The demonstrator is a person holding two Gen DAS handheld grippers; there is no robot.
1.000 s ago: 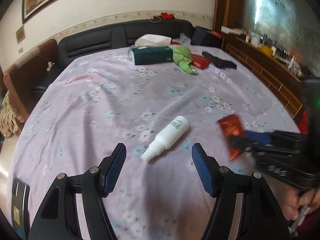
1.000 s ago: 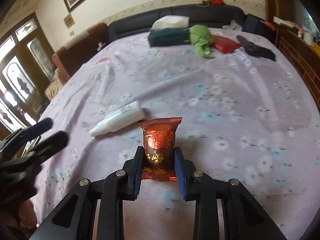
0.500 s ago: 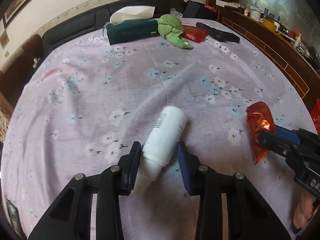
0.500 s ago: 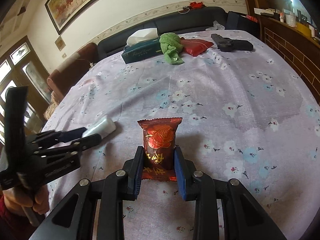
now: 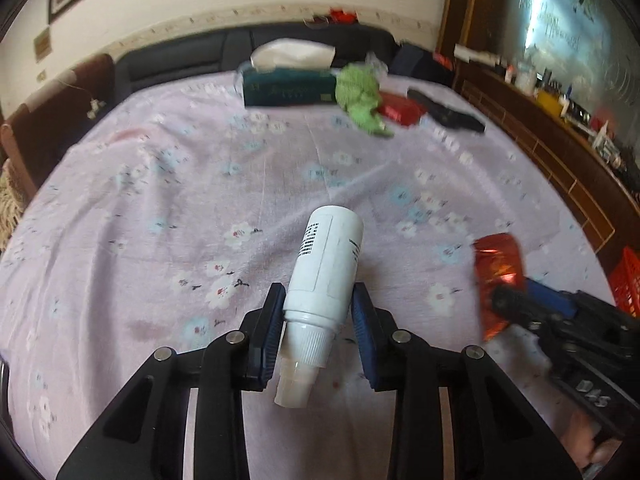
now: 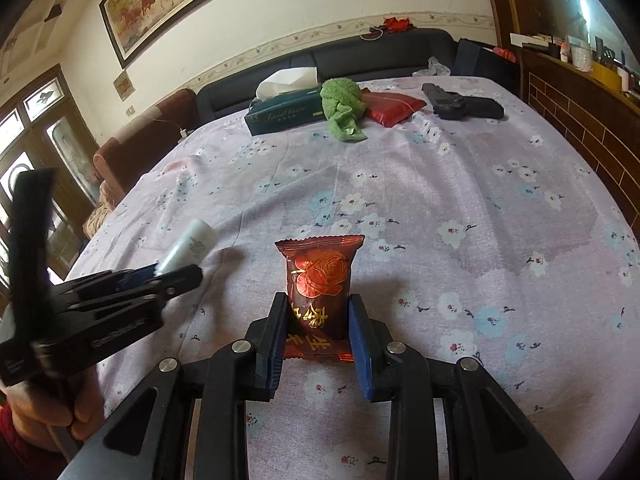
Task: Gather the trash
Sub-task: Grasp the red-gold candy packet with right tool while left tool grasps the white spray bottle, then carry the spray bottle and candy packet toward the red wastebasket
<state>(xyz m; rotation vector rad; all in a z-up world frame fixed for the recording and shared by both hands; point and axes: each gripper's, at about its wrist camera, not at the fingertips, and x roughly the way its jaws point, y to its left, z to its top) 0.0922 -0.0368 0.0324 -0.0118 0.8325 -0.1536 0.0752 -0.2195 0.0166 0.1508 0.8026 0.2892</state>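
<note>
My left gripper [image 5: 318, 306] is shut on a white spray bottle [image 5: 325, 268], its base pointing away and its nozzle toward the camera, held above the flowered purple tablecloth [image 5: 180, 208]. My right gripper [image 6: 318, 312] is shut on a red snack wrapper [image 6: 318, 280] with a gold rose, held upright. In the left wrist view the right gripper [image 5: 516, 300] and wrapper [image 5: 498, 268] show at the right. In the right wrist view the left gripper [image 6: 180, 274] and bottle [image 6: 188, 248] show at the left.
At the table's far side lie a dark green tissue box [image 6: 286, 114], a green cloth [image 6: 344, 110], a red packet [image 6: 390, 106] and a black toy pistol [image 6: 460, 106]. A dark sofa [image 6: 360, 56] stands behind. A wooden sideboard [image 6: 580, 100] runs along the right. A red basket [image 5: 628, 280] sits at right.
My left gripper closed on the white bottle and lifted it off the cloth. My right gripper kept hold of the red wrapper and rose slightly.
</note>
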